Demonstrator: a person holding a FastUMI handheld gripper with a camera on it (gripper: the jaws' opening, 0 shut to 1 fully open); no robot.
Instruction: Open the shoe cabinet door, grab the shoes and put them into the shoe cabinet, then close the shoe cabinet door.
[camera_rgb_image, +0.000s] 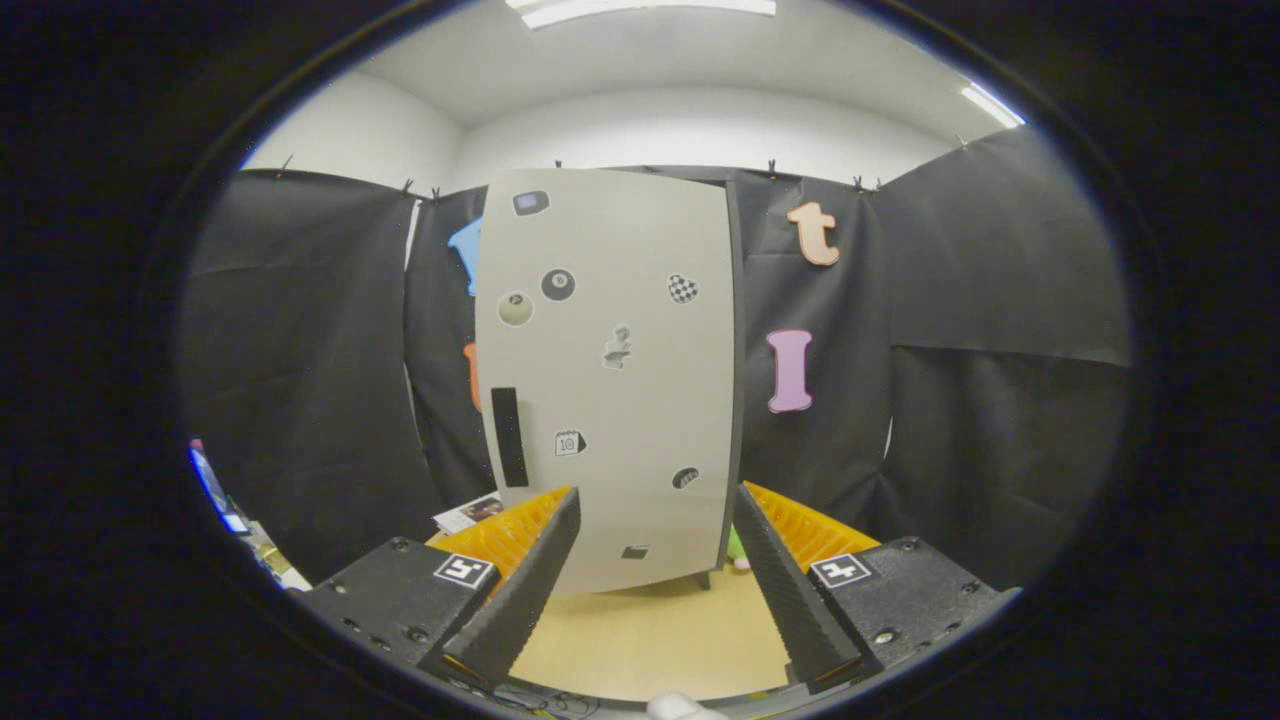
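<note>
While the tool (655, 540) faces the shoe cabinet (610, 380), its fingers stand wide apart and hold nothing. The cabinet stands upright on the wooden table (650, 630), beyond the fingertips and framed between them. Its pale door (600, 400) is closed and carries several small stickers (558, 284). A dark vertical handle strip (508, 437) sits on the door near its left edge, in the lower half. Behind the cabinet hangs the black cloth wall (950, 350). A small green and pink item (738, 550), too hidden to identify, shows at the cabinet's lower right corner.
</note>
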